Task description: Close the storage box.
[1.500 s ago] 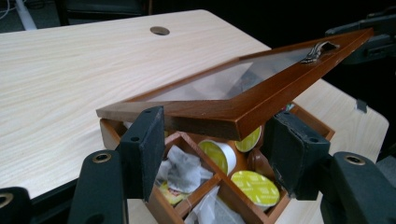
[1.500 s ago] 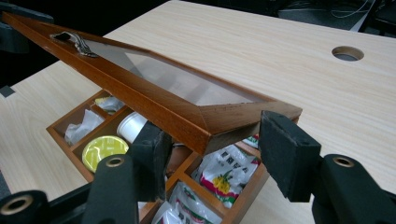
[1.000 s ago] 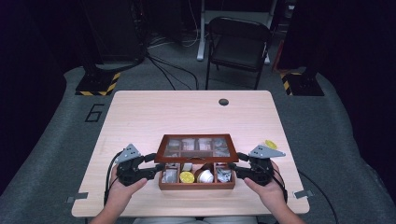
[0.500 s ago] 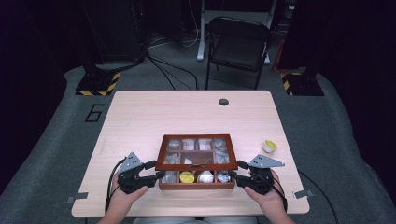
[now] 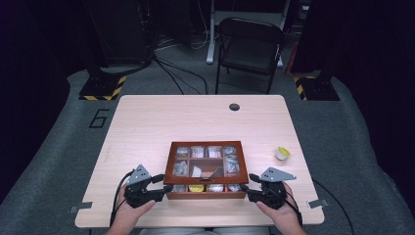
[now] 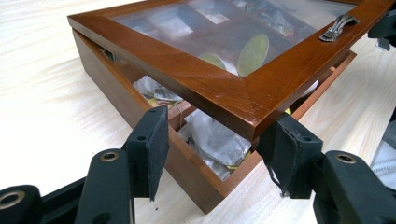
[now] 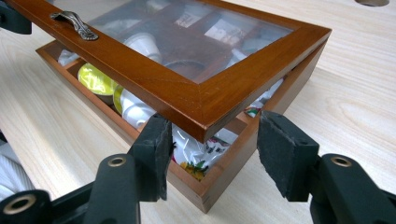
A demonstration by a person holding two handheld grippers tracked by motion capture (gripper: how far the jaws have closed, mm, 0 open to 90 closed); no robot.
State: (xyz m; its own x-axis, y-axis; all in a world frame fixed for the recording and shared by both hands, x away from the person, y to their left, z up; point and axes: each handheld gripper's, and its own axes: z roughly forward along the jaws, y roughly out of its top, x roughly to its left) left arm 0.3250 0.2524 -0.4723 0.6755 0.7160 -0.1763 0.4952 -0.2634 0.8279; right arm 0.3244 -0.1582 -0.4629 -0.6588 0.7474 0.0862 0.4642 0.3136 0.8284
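Grippers are flanking a wooden box (image 5: 205, 195) lying near the table's (image 5: 161, 117) front edge. The left gripper (image 5: 155, 189) is sitting at the box's front left corner, jaws spread wide and gripping nothing, with the corner of the glass lid (image 6: 224, 88) poking between them. The right gripper (image 5: 250, 187) is mirroring this at the front right corner, likewise wide open. The lid is hanging partly raised above tea bags (image 6: 215, 140) and a yellow capsule (image 7: 95, 79). Another yellow capsule (image 5: 282, 153) is sitting well right of the box.

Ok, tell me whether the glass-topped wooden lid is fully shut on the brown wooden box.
No, the glass-topped wooden lid sits raised above the brown wooden box, with a gap showing the tea bags inside.
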